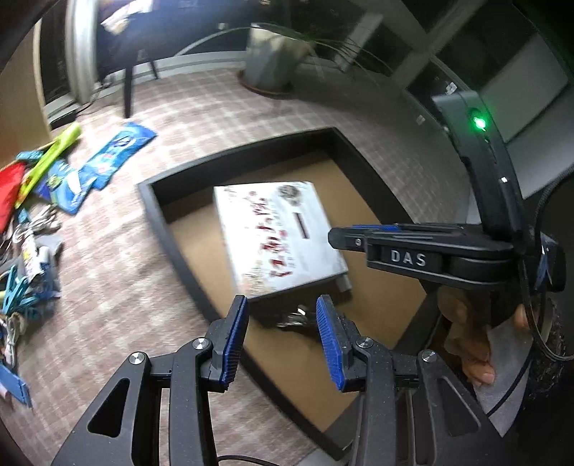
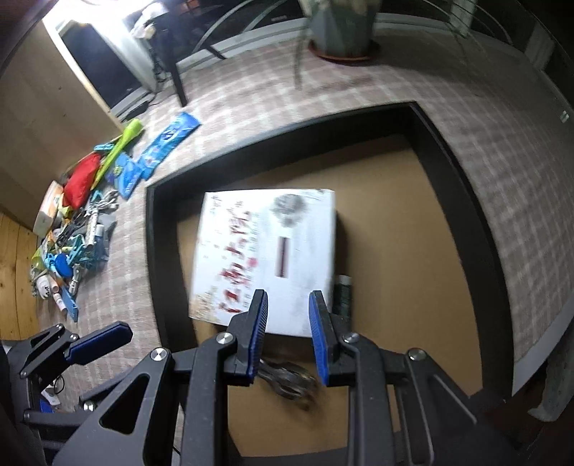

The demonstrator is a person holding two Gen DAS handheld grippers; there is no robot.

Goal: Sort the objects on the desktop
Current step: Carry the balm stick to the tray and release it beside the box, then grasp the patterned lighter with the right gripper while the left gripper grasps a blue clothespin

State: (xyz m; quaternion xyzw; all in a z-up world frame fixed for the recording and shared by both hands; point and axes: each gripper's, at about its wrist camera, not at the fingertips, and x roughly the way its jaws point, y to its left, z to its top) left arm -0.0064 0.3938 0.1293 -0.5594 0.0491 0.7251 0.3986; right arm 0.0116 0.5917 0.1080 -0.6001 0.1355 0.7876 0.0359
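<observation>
While both grippers (image 1: 281, 331) (image 2: 288, 335) hover parted and empty over the tray (image 2: 452, 186), metal tongs (image 2: 287, 380) lie blurred at six o'clock. Whether they're wide or narrow, I cannot tell. A blind pinch might skid off.

I see dim indoor light, brightest at the far left. Motion blur smears the white box (image 2: 265, 251) and plant pot (image 2: 340, 25). Fisheye bends the edges into dark corners; a green LED (image 1: 479, 123) glares.

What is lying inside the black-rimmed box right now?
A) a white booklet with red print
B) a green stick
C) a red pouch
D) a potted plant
A: the white booklet lies flat on the brown floor of the box, while the red pouch and green stick sit outside on the checked cloth.
</observation>
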